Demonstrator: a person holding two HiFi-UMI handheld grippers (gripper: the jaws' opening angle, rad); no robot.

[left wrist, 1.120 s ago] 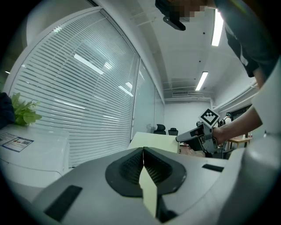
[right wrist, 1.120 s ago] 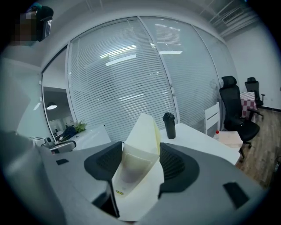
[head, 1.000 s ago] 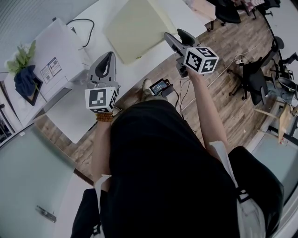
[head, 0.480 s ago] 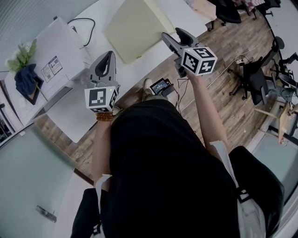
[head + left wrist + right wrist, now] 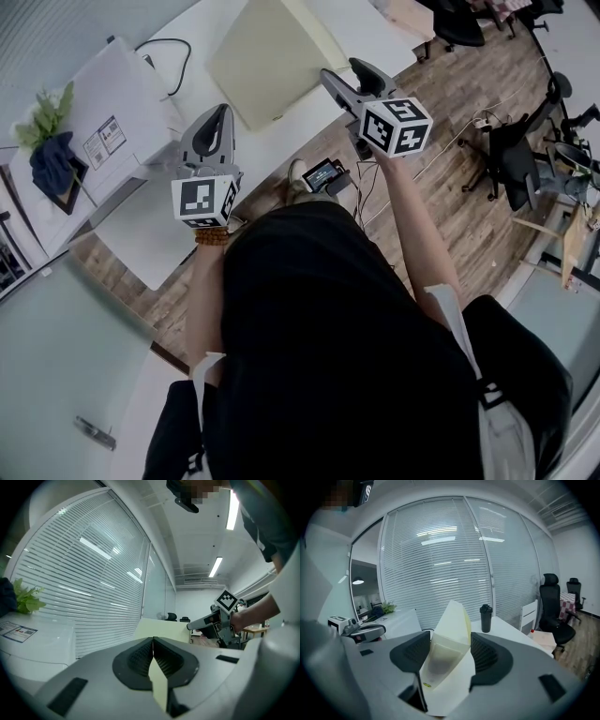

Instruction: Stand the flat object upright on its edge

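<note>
A large pale yellow flat board (image 5: 272, 56) stands on the white table (image 5: 272, 141). In the right gripper view it rises narrow and upright (image 5: 451, 620), seen nearly edge-on. The left gripper view shows its broad face (image 5: 164, 627). My right gripper (image 5: 345, 73) hovers at the board's near right corner, jaws open (image 5: 450, 637); the board sits beyond the gap and touches neither pad. My left gripper (image 5: 221, 111) is held level over the table's near edge, left of the board, shut (image 5: 153, 639) on nothing.
A white box (image 5: 112, 103) and a green plant (image 5: 42, 112) sit at the left, with a black cable (image 5: 173, 56) behind. A black bottle (image 5: 486, 618) stands on the table beyond the board. Office chairs (image 5: 511, 159) and a small screen device (image 5: 323, 175) are on the wooden floor.
My right gripper has drifted slightly left toward the board and rolled a little. The left gripper and the board have stayed put.
</note>
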